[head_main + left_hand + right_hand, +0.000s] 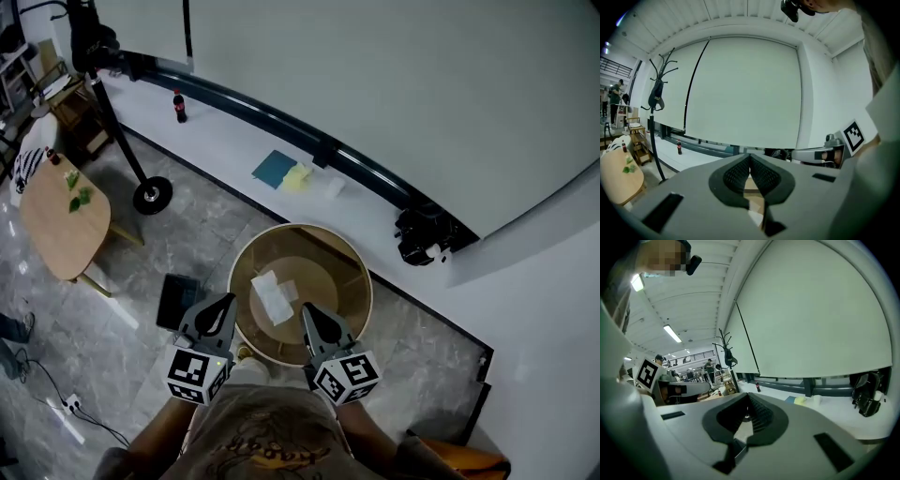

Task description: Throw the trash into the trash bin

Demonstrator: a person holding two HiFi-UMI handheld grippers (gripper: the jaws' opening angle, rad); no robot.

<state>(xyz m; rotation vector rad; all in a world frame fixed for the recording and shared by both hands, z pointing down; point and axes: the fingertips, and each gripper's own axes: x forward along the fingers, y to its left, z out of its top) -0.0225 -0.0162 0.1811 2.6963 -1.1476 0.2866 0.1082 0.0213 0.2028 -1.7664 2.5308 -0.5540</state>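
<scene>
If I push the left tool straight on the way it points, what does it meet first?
Probably nothing close: the left tool points nearly level over the open trash bin, so the white ledge beyond looks first in line; depth is unclear.

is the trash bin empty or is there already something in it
Not empty. The head view shows white paper lying on the bottom of the round, open-topped trash bin.

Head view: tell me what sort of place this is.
Probably an office or workshop hall, not a home: a coat stand on grey stone floor, a small wooden table, and a long white ledge under a big blind.
</scene>
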